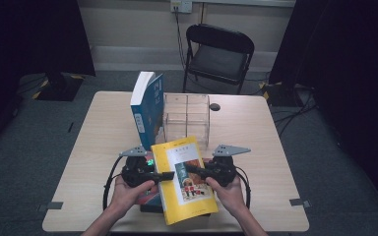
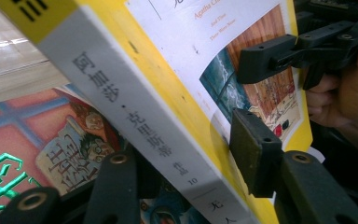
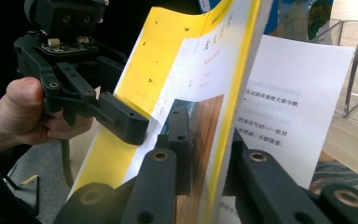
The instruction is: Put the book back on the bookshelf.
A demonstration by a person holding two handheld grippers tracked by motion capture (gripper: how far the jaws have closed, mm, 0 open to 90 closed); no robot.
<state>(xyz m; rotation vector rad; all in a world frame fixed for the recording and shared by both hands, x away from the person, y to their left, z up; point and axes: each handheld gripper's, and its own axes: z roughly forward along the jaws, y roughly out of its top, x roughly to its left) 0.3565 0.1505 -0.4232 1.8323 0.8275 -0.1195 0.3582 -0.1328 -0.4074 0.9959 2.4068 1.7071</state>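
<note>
Currently holding a yellow paperback book [image 1: 184, 177] between both grippers, raised and tilted near the front edge of the pale wooden table [image 1: 256, 147], over a colourful flat book [image 2: 51, 140] lying beneath it. Clamping the spine side with the left gripper [image 1: 168, 175], its fingers [image 2: 254, 149] narrowed onto the book, one pad pressing the front cover and the other reaching behind. Pinching the opposite edge with the right gripper [image 1: 192, 170], its fingers [image 3: 179, 140] closed tight, apparently on the front cover alone, since a white page [image 3: 289, 107] is standing apart behind it. Judging by the tall blue hardback book [image 1: 147, 110] already standing upright by the clear plastic rack [image 1: 187, 118] farther back, probably lifting this one to stand it there too; hard to tell whether the blue one is standing inside the rack or just beside it. Next, likely needing to bring the cover shut against the pages, turn the book upright with the spine kept firmly gripped, and carry it forward to the rack without knocking the blue book over.
</note>
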